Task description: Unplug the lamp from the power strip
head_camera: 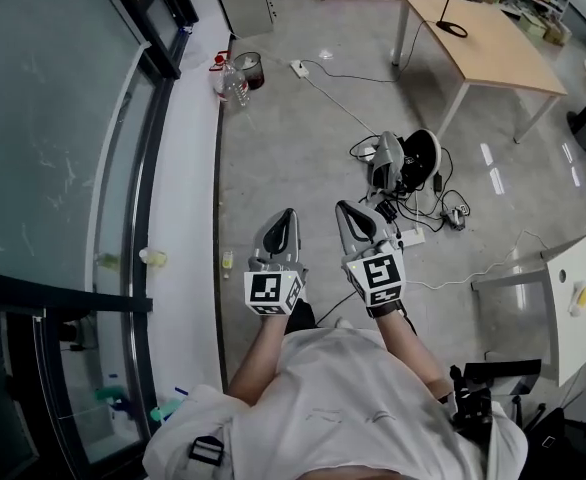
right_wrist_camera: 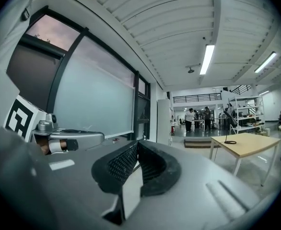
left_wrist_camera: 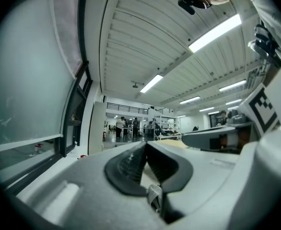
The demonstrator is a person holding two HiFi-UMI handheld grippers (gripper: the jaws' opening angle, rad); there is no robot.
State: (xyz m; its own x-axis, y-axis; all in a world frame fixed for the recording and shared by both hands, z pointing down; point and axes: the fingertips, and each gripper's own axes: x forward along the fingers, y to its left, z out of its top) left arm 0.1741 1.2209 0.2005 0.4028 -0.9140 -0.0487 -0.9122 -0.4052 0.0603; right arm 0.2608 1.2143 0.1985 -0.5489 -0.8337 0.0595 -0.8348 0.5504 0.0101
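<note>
Both grippers are held with their jaws pressed together and nothing between them: the left gripper [head_camera: 286, 220] [left_wrist_camera: 145, 146] and the right gripper [head_camera: 347, 214] [right_wrist_camera: 137, 144] each show dark ribbed pads meeting at the tips. They are carried side by side above a grey polished floor [head_camera: 303, 158], just apart from one another, tips pointed forward and touching nothing. Bare forearms are stretched forward from a white shirt [head_camera: 343, 398], with the marker cubes facing up.

A glass wall [head_camera: 43, 118] with a white sill [head_camera: 188, 218] is seen along the left. A wooden table [head_camera: 483, 38] stands at the far right, and a white table [head_camera: 585, 303] nearer on the right. A plastic bottle [head_camera: 235, 84] stands by the sill.

A white power strip [head_camera: 410, 236] lies on the floor just beyond the right gripper, among tangled cables [head_camera: 443, 203]. What appears to be the lamp [head_camera: 385, 163], a grey shape, stands behind it. Distant people are seen in both gripper views.
</note>
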